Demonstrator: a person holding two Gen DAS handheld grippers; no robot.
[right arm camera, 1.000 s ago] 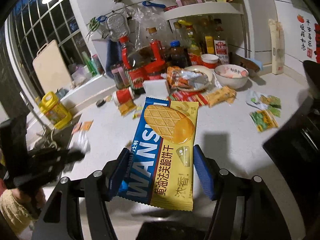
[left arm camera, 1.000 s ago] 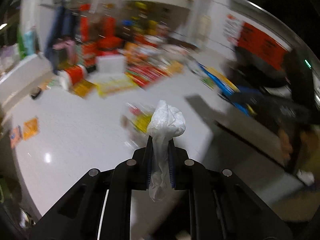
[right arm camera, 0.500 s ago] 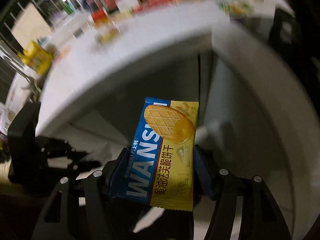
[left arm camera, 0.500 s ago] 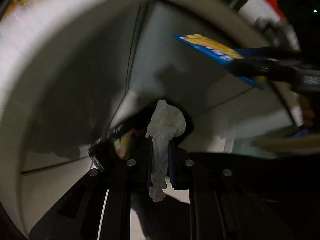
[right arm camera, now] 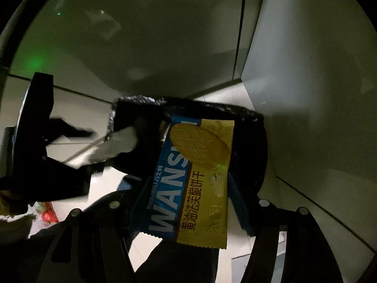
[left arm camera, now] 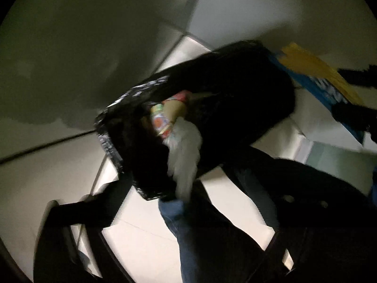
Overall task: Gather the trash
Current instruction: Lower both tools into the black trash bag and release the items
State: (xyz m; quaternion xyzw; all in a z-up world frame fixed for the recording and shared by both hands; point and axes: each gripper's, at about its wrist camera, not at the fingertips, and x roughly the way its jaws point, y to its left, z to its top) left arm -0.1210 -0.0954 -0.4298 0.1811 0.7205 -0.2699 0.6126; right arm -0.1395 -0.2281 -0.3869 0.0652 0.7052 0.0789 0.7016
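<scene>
A black trash bin with a black liner point(left arm camera: 235, 89) stands on the floor below the cabinets, with colourful wrappers point(left arm camera: 162, 120) inside. My left gripper point(left arm camera: 186, 188) is shut on a crumpled white tissue point(left arm camera: 186, 148) held over the bin's opening; the view is blurred. My right gripper point(right arm camera: 190, 202) is shut on a blue and yellow WANSI biscuit wrapper point(right arm camera: 195, 179) just above the bin point(right arm camera: 249, 127). The wrapper also shows at the right in the left wrist view point(left arm camera: 322, 82). The tissue and the left gripper show at the left in the right wrist view point(right arm camera: 117, 143).
Pale cabinet doors point(right arm camera: 165, 35) rise behind the bin. The floor is light tile point(left arm camera: 146, 240). The person's leg in blue jeans point(left arm camera: 183, 235) stands close to the bin. Some red and white trash point(right arm camera: 47, 214) lies at the lower left.
Both grippers have dropped from the countertop down toward the floor bin. The tissue and the biscuit wrapper now hang over the bin's opening, both still held.
</scene>
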